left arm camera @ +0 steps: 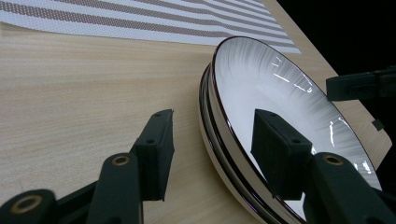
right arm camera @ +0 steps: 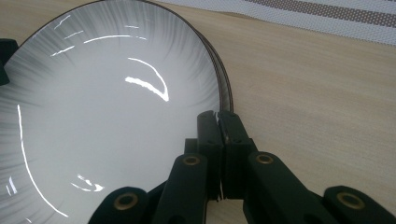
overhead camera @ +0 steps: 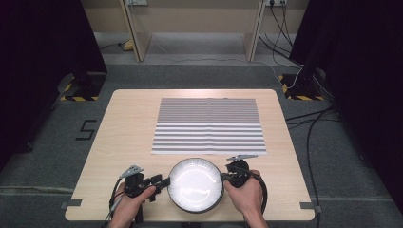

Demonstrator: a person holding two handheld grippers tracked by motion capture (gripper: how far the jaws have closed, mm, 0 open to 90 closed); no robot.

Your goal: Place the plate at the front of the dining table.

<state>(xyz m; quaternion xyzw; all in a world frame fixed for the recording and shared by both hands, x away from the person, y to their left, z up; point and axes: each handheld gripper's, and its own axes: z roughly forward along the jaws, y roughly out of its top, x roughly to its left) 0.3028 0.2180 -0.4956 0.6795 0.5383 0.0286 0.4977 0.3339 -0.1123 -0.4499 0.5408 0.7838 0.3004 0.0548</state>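
A round white glossy plate with a thin dark rim point(overhead camera: 195, 185) sits on a pale wooden table point(overhead camera: 128, 128), near its front edge (from the left gripper view it looks like two plates stacked, though the layered rim is hard to read). At the plate's right edge, the right gripper point(right arm camera: 219, 122) has its black jaws pressed together on the rim. At the plate's left edge, the left gripper point(left arm camera: 212, 140) holds its jaws apart, one over the plate's face, one over the wood outside it. Just beyond the plate lies a grey-and-white striped rectangular mat point(overhead camera: 209, 125).
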